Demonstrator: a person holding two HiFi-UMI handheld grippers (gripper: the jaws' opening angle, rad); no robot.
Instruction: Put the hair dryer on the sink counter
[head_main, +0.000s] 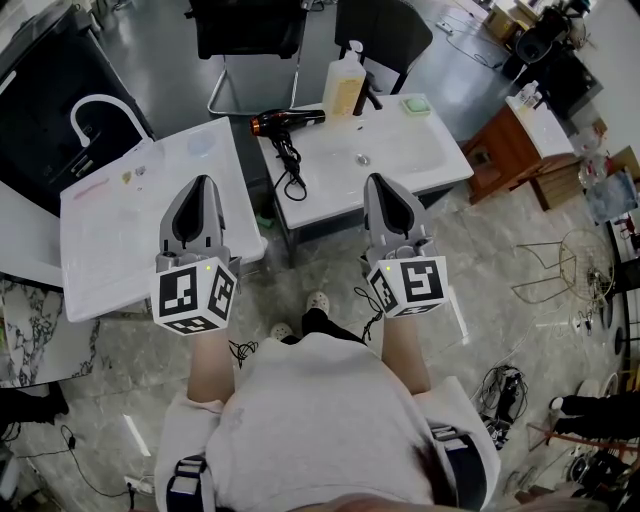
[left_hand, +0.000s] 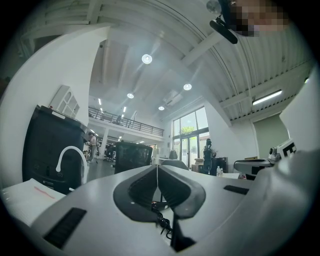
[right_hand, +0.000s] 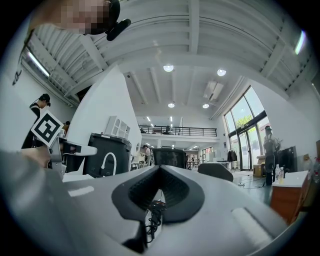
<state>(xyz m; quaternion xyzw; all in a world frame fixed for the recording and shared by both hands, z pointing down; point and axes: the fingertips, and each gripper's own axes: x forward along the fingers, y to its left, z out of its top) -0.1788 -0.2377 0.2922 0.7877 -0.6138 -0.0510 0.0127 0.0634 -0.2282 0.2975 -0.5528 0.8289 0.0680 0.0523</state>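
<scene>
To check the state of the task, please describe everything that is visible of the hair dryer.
The hair dryer is black, with a copper-coloured ring at one end. It lies on its side at the left end of the white sink counter. Its handle points toward the front edge, where its black cord lies bunched. It is not held.

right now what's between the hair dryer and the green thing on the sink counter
A pump bottle of yellowish liquid stands between them, seen in the head view.
</scene>
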